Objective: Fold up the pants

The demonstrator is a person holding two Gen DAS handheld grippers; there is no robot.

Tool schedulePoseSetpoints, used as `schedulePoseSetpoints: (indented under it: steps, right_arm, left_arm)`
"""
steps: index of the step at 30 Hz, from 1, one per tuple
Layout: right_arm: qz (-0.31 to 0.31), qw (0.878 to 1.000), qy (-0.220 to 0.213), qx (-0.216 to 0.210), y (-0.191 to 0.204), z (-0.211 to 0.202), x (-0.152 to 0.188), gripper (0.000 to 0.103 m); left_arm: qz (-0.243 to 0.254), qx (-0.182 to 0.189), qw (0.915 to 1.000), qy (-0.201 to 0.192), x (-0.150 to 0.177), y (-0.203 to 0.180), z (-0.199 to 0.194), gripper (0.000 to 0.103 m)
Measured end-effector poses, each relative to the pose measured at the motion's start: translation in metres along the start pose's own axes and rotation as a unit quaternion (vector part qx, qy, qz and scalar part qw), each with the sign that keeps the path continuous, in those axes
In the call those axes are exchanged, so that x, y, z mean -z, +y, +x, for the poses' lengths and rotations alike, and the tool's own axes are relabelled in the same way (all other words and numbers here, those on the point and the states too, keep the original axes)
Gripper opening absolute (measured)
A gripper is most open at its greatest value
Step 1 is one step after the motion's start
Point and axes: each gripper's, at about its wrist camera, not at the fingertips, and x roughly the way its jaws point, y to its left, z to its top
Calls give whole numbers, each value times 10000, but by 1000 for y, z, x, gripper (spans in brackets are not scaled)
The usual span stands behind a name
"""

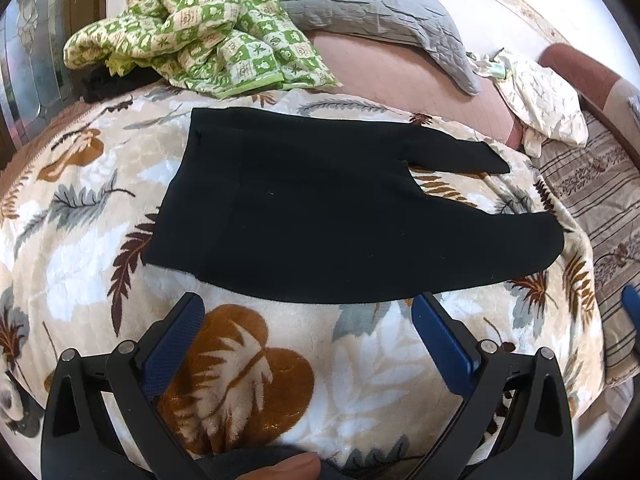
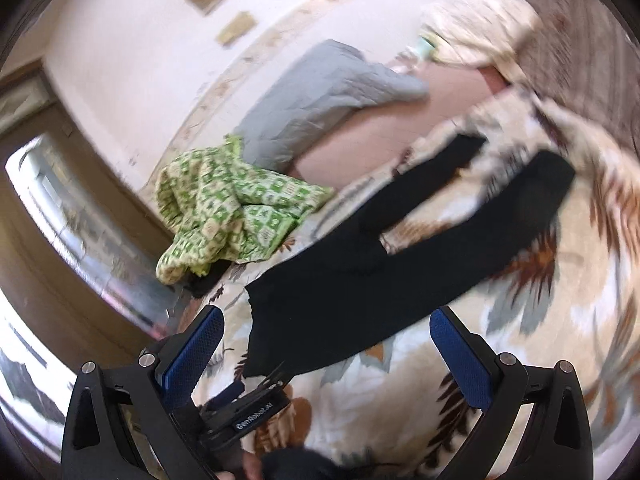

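Black pants (image 1: 320, 216) lie flat on a leaf-patterned blanket (image 1: 248, 368), waistband at the left, the two legs spread apart toward the right. My left gripper (image 1: 308, 312) is open and empty, just in front of the pants' near edge. In the right wrist view, which is blurred, the pants (image 2: 384, 276) run diagonally up to the right. My right gripper (image 2: 328, 328) is open and empty above the waistband end. The left gripper's body (image 2: 244, 412) shows below it.
A green checked quilt (image 1: 192, 28) is heaped at the back left, beside a grey quilted pillow (image 1: 360, 4). A pale floral bundle (image 1: 540, 100) lies at the back right. A striped cover (image 1: 604, 208) hangs at the blanket's right edge. A window (image 2: 80, 216) is at the left.
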Motion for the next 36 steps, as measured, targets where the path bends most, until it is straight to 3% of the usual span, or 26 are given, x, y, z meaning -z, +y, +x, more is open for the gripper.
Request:
schedulePoseSetpoints:
  steps: [3, 6, 8, 11, 14, 18, 21, 24, 27, 31, 32, 33, 35, 36]
  right_arm:
    - [-789, 9941, -698, 247, -4, -27, -7, 103]
    - [-1443, 9845, -809, 583, -32, -33, -4, 103]
    - [-1184, 9882, -518, 819, -79, -25, -1, 103]
    - [-233, 9973, -217, 666, -146, -16, -1, 96]
    - [239, 9979, -190, 570, -185, -7, -16, 95]
    - [160, 9978, -122, 635, -203, 20, -44, 96]
    - [909, 9945, 171, 497, -235, 56, -60, 96]
    - [1978, 9774, 281, 697, -274, 77, -62, 98]
    - [1870, 9811, 231, 434, -273, 95, -83, 103]
    - [2266, 9721, 450, 401, -290, 108, -97, 103]
    - [2336, 9710, 405, 308, -291, 104, -99, 97]
    - [2397, 9704, 275, 110, -293, 96, -102, 78]
    - [2488, 9669, 33, -572, -292, 80, -104, 51]
    - [2442, 9651, -102, -935, -288, 71, -107, 51]
  left_arm:
    - [-369, 413, 9984, 71, 0, 13, 2, 103]
    - [-884, 905, 9920, 1, 2, 29, 0, 103]
    - [-1035, 1227, 9869, -187, 3, 33, -6, 103]
    - [-882, 1781, 9796, -310, 0, 27, -12, 103]
    - [-842, 2559, 9622, -405, -8, 26, -14, 103]
    - [-984, 2717, 9572, -180, -11, 31, -4, 103]
    - [-1184, 2925, 9486, -220, -10, 39, -2, 103]
    - [-1416, 2831, 9485, -71, -9, 44, 7, 103]
    - [-1508, 2818, 9475, -40, -8, 47, 10, 103]
    - [-1443, 2790, 9494, -96, -7, 45, 7, 103]
    - [-1423, 2796, 9495, -105, -7, 45, 6, 103]
    - [-1403, 2801, 9496, -105, -7, 45, 6, 103]
    - [-1412, 2814, 9491, -74, -7, 45, 7, 103]
    - [-1424, 2830, 9485, -68, -7, 46, 8, 103]
